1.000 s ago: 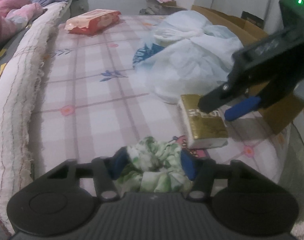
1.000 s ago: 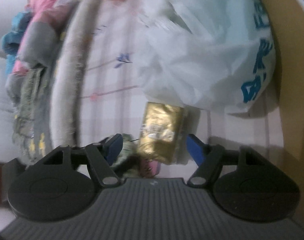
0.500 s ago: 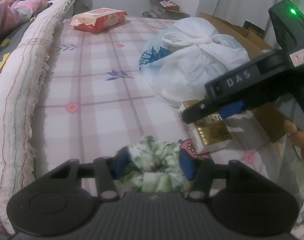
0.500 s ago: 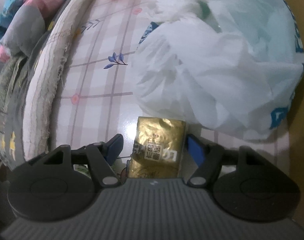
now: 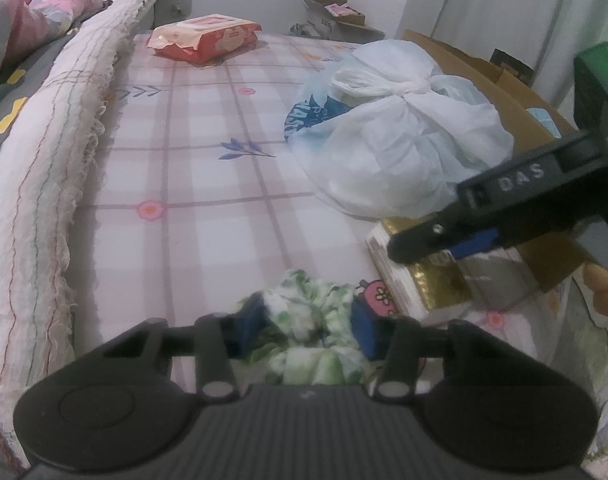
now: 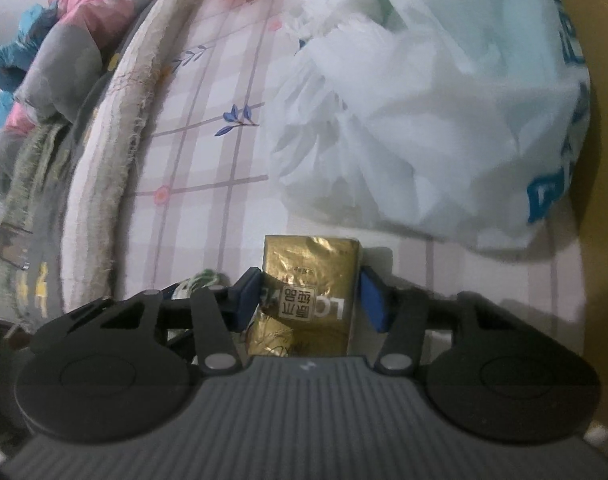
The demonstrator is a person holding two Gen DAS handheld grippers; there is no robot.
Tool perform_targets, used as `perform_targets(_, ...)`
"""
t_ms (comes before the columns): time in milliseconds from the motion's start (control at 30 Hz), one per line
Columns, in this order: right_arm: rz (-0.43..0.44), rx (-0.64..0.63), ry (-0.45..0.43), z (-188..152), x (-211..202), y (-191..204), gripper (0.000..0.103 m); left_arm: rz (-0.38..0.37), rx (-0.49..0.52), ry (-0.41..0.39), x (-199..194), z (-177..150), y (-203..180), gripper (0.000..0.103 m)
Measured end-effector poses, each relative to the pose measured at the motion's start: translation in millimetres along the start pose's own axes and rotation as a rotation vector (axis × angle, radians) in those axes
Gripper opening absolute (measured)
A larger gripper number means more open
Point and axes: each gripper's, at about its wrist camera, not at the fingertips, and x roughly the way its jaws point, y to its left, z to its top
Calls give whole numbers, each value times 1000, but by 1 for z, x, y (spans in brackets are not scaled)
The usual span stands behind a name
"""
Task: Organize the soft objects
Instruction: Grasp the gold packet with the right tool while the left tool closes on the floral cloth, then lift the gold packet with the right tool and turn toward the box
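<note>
Far to my left a rolled white blanket (image 5: 44, 184) runs the length of the bed and marks that edge. Beside it the checked pink sheet (image 5: 192, 168) lies bare up to a red wipes pack (image 5: 206, 38) near the far end, so the open room sits on that side.

My left tongs (image 5: 309, 322) pinch a green-and-white floral cloth (image 5: 307, 316); both blue pads press into the bunched fabric, low at the near edge of the bed. Just right of the cloth a pink cartoon print (image 5: 377, 294) shows on the sheet.

Next comes the gold tissue pack (image 6: 309, 292), flat on the sheet near the right edge. My right tongs (image 6: 309, 300) straddle it with 2 blue pads, the left pad against its side; at the right pad I cannot tell whether there is contact, so I cannot tell if the grip has closed. From my left camera those tongs (image 5: 435, 242) come in from the right, over the pack (image 5: 431, 276).

Beyond the pack a knotted white plastic bag (image 5: 399, 140) bulges, nearly touching its far end. Right of the bag a brown cardboard box (image 5: 483, 76) walls off that side, leaving little room there.
</note>
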Motion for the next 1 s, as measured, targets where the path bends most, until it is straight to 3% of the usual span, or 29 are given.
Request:
perform_targets(233,97,42,27,-11,-10,-3,51,3,0,-7,-3,1,-2,39)
perform_targets(600,163,20,19,-12,-24,10,51,-13,-7,-33,-15,4,-5,18)
perform_targets(1000,182,4,11,-10,-28,15,52,-18,-12,-40,-19,5,-6,14)
